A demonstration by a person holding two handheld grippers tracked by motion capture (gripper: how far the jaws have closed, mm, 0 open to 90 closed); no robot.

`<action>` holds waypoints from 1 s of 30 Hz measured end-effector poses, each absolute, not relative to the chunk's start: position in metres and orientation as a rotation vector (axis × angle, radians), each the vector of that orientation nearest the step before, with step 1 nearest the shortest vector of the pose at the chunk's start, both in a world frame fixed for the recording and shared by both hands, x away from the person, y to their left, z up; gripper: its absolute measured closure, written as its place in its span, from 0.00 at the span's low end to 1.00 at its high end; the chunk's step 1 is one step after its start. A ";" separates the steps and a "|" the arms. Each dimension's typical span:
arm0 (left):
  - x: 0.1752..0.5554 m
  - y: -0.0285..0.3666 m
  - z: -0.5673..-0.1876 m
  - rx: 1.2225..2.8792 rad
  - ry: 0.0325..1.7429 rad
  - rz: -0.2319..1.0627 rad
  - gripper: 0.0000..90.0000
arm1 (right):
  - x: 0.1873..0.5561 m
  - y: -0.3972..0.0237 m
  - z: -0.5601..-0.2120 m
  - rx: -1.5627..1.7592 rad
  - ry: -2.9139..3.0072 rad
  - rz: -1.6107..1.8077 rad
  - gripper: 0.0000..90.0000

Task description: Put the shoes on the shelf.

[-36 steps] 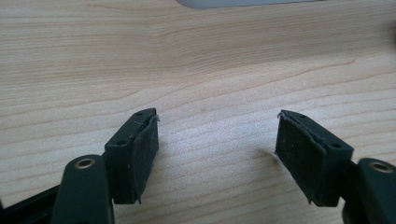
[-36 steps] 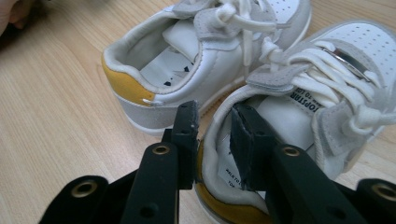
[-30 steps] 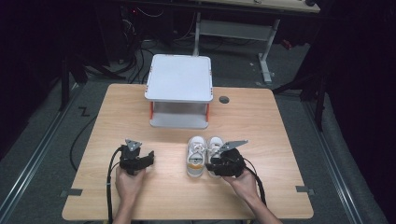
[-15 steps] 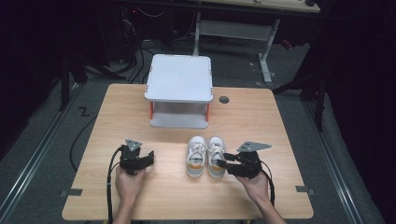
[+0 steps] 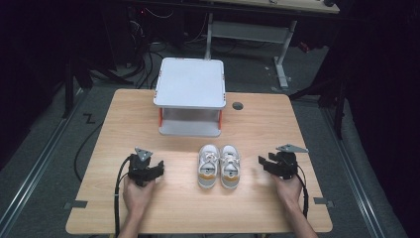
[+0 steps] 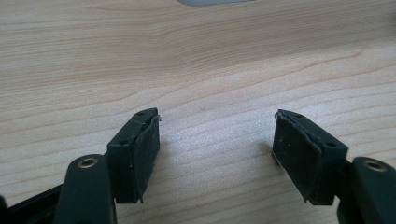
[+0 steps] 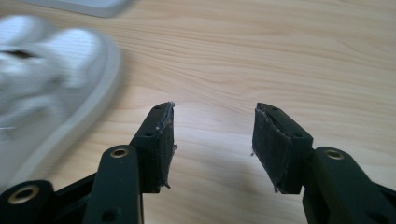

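A pair of small white shoes (image 5: 219,166) with orange heel patches stands side by side at the table's front middle, toes pointing away. My right gripper (image 5: 267,166) rests to their right, apart from them, open; its jaws have just been opening and only bare wood lies between them (image 7: 212,140). One white shoe (image 7: 46,88) shows blurred at the left of the right gripper view. My left gripper (image 5: 151,171) sits to the left of the shoes, open, with nothing between its pads (image 6: 215,144).
A white two-level stand (image 5: 190,96) with orange posts sits at the back middle of the wooden table (image 5: 99,129). A round cable hole (image 5: 237,105) lies right of it. Dark floor and cables surround the table.
My right gripper has drawn away to the right from the right shoe and let it go, with its jaws wider. The left gripper has stayed put.
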State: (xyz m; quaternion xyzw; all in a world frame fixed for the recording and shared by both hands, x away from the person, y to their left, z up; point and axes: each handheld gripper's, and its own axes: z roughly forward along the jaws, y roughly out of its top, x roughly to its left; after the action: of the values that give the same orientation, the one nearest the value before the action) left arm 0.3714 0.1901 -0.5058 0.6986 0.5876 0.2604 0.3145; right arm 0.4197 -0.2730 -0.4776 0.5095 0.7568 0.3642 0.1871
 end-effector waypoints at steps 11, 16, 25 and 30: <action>0.372 0.189 -0.506 1.856 1.528 0.682 0.35 | 0.432 -0.289 -0.501 1.441 2.051 0.881 0.43; 0.372 0.192 -0.501 1.838 1.547 0.610 0.42 | 0.433 -0.288 -0.501 1.443 2.051 0.880 0.42; 0.351 0.159 -0.470 1.813 1.395 0.455 0.42 | 0.433 -0.288 -0.501 1.444 2.051 0.881 0.42; 0.341 0.130 -0.456 1.860 1.314 0.416 0.40 | 0.433 -0.288 -0.501 1.442 2.054 0.882 0.42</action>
State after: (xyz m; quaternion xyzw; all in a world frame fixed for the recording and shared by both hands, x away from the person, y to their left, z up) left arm 0.3414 0.1303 -0.4558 0.7358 0.5198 0.1646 0.4015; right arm 0.4330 -0.2883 -0.5011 0.5266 0.7498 0.3219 0.2385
